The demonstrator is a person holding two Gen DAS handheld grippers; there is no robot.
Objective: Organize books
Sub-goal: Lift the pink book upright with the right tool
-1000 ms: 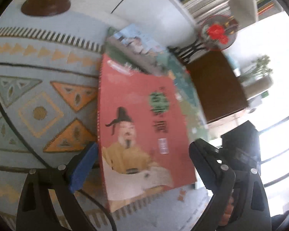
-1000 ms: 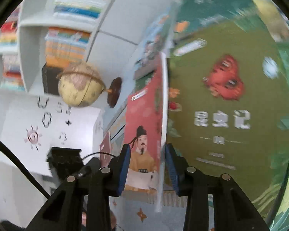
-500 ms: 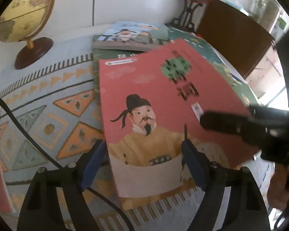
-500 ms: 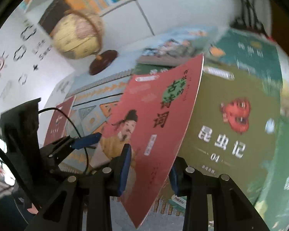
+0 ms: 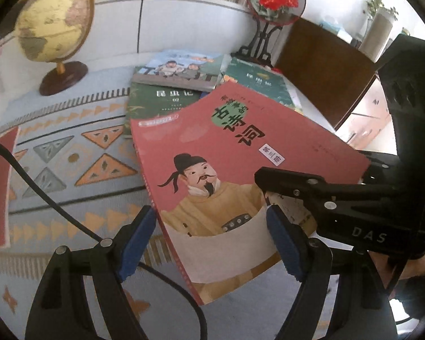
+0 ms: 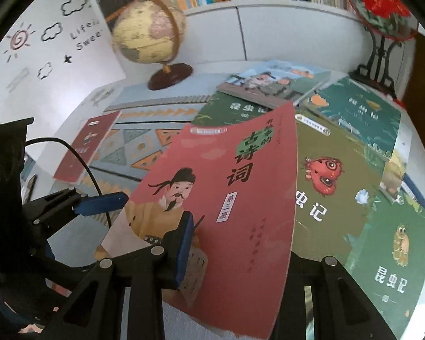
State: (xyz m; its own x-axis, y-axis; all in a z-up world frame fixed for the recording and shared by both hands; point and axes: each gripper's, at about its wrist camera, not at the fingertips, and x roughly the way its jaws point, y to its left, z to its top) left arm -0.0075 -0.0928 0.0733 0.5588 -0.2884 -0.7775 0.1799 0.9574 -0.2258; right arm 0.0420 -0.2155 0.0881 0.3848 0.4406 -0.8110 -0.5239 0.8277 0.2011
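My right hand-held gripper (image 6: pixel 229 257) clamps the red book (image 5: pixel 240 155), lifted above the green books (image 6: pixel 340 198) on the counter (image 5: pixel 70 198). My left hand-held gripper (image 5: pixel 209 240), jaws just narrowed, straddles its corner without pressing.

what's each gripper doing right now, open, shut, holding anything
left gripper: open, fingers either side of the red book, not pinching it.
right gripper: shut on the red book's edge.

- Desk (image 5: pixel 70 255) under a pale blue patterned cloth.
- On it: a globe (image 5: pixel 53 25), overlapping green books (image 6: pixel 340 198), a red book (image 6: pixel 85 147) at its left edge.
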